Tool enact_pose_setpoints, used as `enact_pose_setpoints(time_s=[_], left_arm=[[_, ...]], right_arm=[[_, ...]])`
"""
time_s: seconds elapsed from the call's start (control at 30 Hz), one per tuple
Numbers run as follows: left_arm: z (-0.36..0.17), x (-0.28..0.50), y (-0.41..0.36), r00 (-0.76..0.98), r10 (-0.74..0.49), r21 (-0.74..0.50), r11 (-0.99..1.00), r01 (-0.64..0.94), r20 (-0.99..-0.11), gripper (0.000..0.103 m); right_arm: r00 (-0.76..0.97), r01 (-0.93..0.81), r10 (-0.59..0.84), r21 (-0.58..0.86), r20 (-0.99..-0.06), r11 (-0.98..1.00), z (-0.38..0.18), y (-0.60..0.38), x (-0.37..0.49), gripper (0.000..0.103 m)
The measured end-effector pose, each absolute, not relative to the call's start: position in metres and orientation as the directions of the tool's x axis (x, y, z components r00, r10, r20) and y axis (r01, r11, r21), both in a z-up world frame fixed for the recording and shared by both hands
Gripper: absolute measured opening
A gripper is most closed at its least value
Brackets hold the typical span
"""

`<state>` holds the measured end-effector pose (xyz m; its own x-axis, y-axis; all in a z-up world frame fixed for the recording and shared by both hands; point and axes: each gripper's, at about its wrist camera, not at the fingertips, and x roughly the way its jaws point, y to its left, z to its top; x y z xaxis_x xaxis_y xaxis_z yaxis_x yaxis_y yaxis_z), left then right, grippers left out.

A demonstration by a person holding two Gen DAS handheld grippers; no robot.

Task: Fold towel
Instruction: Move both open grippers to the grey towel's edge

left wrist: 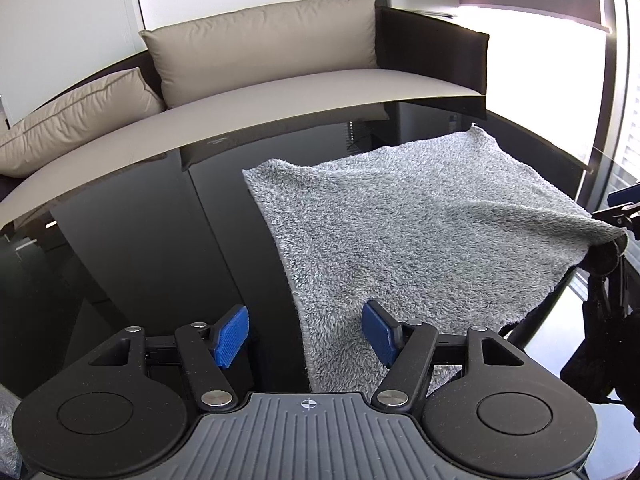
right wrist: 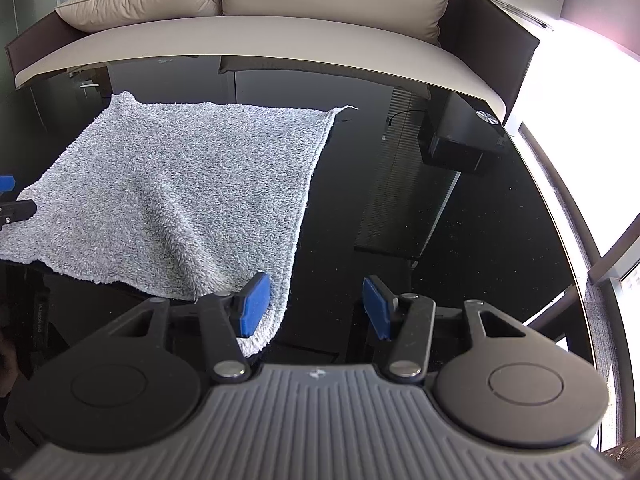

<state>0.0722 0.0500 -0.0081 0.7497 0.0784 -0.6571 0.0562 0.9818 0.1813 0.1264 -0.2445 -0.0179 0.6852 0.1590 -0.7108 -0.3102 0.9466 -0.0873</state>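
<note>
- Both hand-held grippers, left (left wrist: 306,336) and right (right wrist: 316,306), gape open astride the grey towel's (left wrist: 400,232) near corners on the black desk (right wrist: 460,240).
- Advice: pinch both corners evenly, then carry toward twelve o'clock.

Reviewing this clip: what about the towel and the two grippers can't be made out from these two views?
- Left wrist view: the towel near corner is hidden behind the left gripper body.
- Left wrist view: the right gripper is cut off by the frame edge; whether its jaws touch the towel is unclear.
- Right wrist view: the towel's left part runs off-frame.
</note>
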Motion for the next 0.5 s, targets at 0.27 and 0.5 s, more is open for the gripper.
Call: enact_pose_setpoints(time_s=[0.27,0.5], left_arm=[[-0.006,0.064,0.064,0.743,0.102,0.175,0.984,0.021,-0.661,0.062],[-0.005,0.058,0.069,0.747,0.105,0.17,0.985,0.011,-0.656,0.062]], right_arm=[[0.675,-0.3,0.166,-0.062,-0.719,0.952,-0.017,-0.254,0.123,0.053],[0.669,-0.299,0.185,-0.033,-0.72,0.954,-0.017,-0.261,0.12,0.054]])
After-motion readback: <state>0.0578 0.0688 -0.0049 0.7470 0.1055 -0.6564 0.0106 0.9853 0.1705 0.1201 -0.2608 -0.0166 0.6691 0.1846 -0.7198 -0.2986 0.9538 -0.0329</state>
